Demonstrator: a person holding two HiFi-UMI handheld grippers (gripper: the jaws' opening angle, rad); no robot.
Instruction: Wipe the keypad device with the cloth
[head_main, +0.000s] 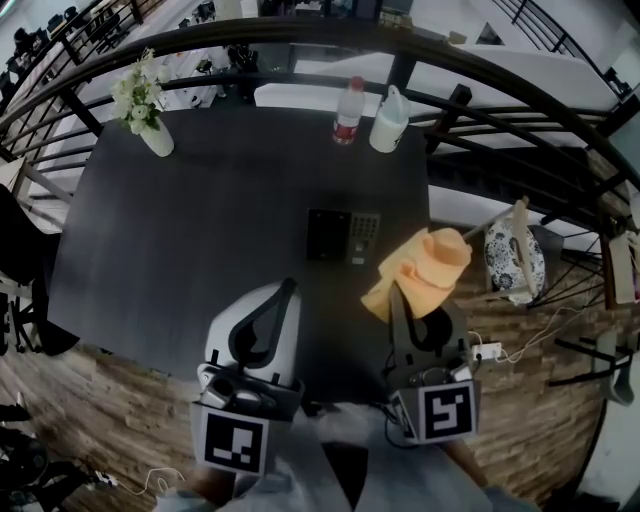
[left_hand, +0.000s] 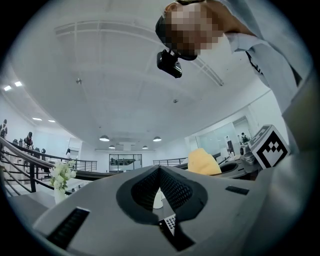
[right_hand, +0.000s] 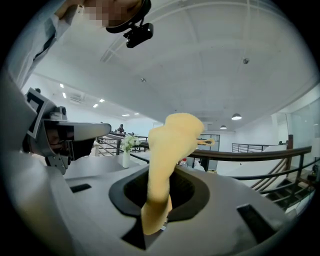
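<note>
The keypad device (head_main: 343, 235), a dark slab with a grey key block on its right half, lies flat on the black table (head_main: 190, 220). A slice of the keypad device (left_hand: 170, 223) shows between the jaws in the left gripper view. My right gripper (head_main: 397, 292) is shut on the orange-yellow cloth (head_main: 428, 268), which bunches up off the table, right of and nearer than the device. In the right gripper view the cloth (right_hand: 170, 145) rises out of the right gripper (right_hand: 167, 172). My left gripper (head_main: 288, 286) is shut and holds nothing, hovering nearer than the device; its jaws meet at the left gripper's tip (left_hand: 160, 170).
At the table's far edge stand a flower vase (head_main: 148, 112), a red-capped bottle (head_main: 347, 110) and a white jug (head_main: 389, 120). A curved dark railing (head_main: 480, 75) runs behind. Off the right edge are a patterned bag (head_main: 513, 260) and a power strip (head_main: 487, 351) on the wood floor.
</note>
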